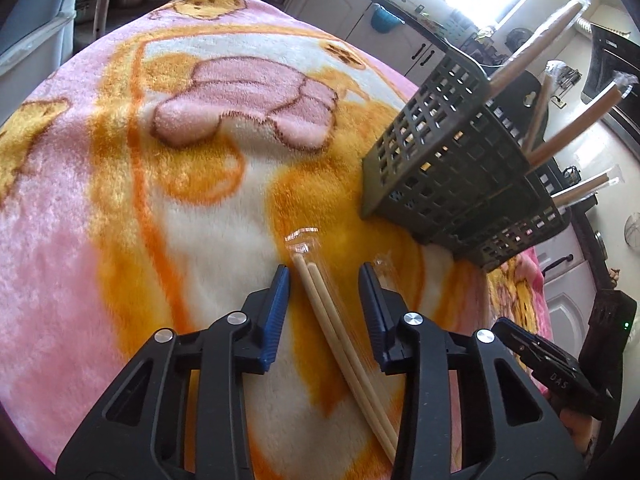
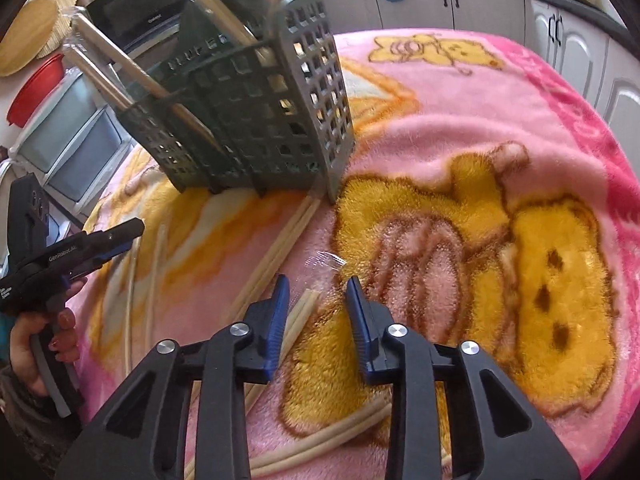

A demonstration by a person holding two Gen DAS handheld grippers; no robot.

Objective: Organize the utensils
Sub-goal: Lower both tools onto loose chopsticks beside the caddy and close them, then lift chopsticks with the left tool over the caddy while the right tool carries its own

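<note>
Both grippers spread above wrapped chopsticks beside the caddy

Left wrist view: the left gripper (image 1: 324, 276) hangs low over the blanket (image 1: 120, 200) with its jaws spread wide, holding nothing. One chopstick pair (image 1: 340, 336) in a clear sleeve lies on the blanket in the gap between the blue pads (image 1: 276, 312), touching neither. A dark lattice caddy (image 1: 452, 160) stands just beyond, to the right, with several sleeved pairs (image 1: 568, 136) leaning out of its compartments.

Right wrist view: the right gripper (image 2: 316, 292) also has its jaws apart and empty. A second pair (image 2: 300, 316) lies beneath them, nearer the left finger. Another pair (image 2: 280, 252) lies ahead, its far end touching the foot of the caddy (image 2: 264, 120). More pairs (image 2: 328, 436) lie on the blanket under the gripper body. At the left edge a hand (image 2: 36, 344) holds the left gripper, low over two loose-looking sticks (image 2: 152, 280); whether these are sleeved cannot be told.
</note>
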